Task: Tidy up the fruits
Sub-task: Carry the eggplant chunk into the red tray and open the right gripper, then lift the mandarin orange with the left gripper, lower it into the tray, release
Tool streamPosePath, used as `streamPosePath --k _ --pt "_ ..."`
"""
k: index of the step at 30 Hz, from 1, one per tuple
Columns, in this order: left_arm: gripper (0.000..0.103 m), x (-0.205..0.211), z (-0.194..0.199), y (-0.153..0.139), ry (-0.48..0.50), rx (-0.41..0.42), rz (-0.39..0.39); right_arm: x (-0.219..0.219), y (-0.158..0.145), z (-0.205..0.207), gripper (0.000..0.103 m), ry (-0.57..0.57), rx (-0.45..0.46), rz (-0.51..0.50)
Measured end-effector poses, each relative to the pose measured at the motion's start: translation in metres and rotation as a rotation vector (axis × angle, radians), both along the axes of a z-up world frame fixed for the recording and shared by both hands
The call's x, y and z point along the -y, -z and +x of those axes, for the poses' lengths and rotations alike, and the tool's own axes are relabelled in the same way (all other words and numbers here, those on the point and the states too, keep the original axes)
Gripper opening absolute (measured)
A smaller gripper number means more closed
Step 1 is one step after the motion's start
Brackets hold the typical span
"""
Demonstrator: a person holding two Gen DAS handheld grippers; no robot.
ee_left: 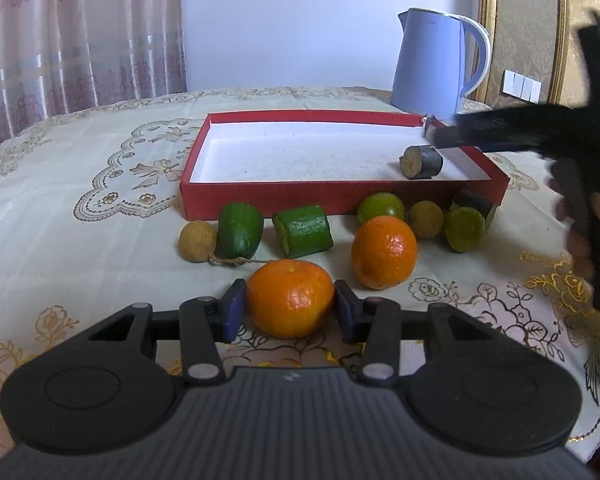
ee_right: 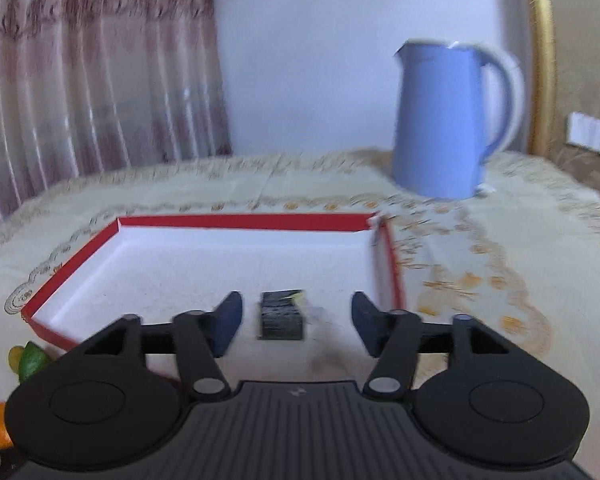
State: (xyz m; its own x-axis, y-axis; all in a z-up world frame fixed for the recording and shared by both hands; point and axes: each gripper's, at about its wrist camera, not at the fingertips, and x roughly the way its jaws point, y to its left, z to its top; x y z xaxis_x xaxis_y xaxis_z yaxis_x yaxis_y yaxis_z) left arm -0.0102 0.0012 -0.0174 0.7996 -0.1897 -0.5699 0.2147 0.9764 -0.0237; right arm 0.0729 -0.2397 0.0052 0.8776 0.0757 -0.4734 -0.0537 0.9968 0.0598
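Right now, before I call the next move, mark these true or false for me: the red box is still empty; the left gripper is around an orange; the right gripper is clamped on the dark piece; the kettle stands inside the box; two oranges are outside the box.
1. The red box is empty: false. One dark sugarcane piece lies in it.
2. The left gripper is closed on an orange: true.
3. The right gripper is clamped on the dark piece: false. Its jaws stand apart, clear of it.
4. The blue kettle stands inside the box: false. It stands on the table behind it.
5. Two oranges are outside the box: true, counting the second orange.
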Motion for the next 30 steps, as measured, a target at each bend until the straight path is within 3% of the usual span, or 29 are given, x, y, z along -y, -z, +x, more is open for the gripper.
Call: streamPosePath --k 2,8,10,11,15,25,30 --pt "0.042 0.000 0.000 0.000 -0.002 0.000 -0.001 0.007 0.002 -0.021 0.063 0.035 0.040 0.000" --pt "0.042 -0.003 -0.004 -0.004 -0.004 0.008 -0.009 0.030 0.015 -0.060 0.064 0.149 0.047 0.025" --pt "0.042 -0.003 -0.004 -0.005 -0.007 0.012 -0.010 0.031 0.021 -0.068 0.071 0.180 0.048 -0.003" --pt "0.042 -0.003 -0.005 -0.006 -0.008 0.010 -0.011 0.032 0.024 -0.070 0.079 0.187 0.046 -0.010" --pt "0.042 0.000 -0.009 -0.011 0.002 0.021 -0.006 0.035 0.024 -0.073 0.086 0.199 0.053 0.005" --pt "0.042 0.007 -0.003 -0.030 0.035 0.039 0.002 0.051 0.038 -0.057 0.094 0.284 -0.091 0.061" --pt "0.042 0.007 0.009 -0.039 0.030 0.055 0.001 0.043 0.042 -0.052 0.099 0.282 -0.134 0.006"
